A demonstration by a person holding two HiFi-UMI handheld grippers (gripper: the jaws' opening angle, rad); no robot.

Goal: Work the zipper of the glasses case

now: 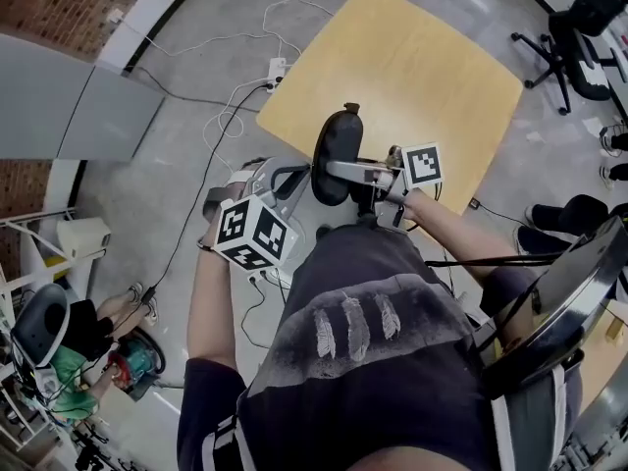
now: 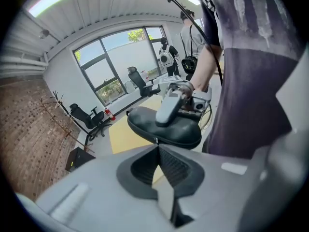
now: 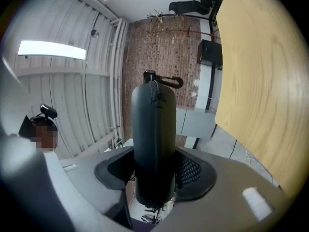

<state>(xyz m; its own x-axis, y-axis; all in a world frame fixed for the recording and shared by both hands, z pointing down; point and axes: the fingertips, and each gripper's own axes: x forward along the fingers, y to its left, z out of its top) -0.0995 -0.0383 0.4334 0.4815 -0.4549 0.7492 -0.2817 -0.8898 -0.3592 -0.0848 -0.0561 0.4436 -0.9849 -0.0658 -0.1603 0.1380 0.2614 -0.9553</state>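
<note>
Light wooden table [image 1: 412, 77] with rounded corners stands on the grey concrete floor [image 1: 167, 194]. A white power strip [image 1: 277, 70] lies on the floor just beside the table's left corner, with white cables [image 1: 224, 116] looping away and a thin black cable [image 1: 191, 229] nearby. A black office chair [image 1: 574, 52] stands on the floor beyond the table's right edge.

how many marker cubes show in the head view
2. One marker cube sits on the left claw, lower left of the glasses case; the other rides on the right claw, just right of the case. None seems hidden.
</note>
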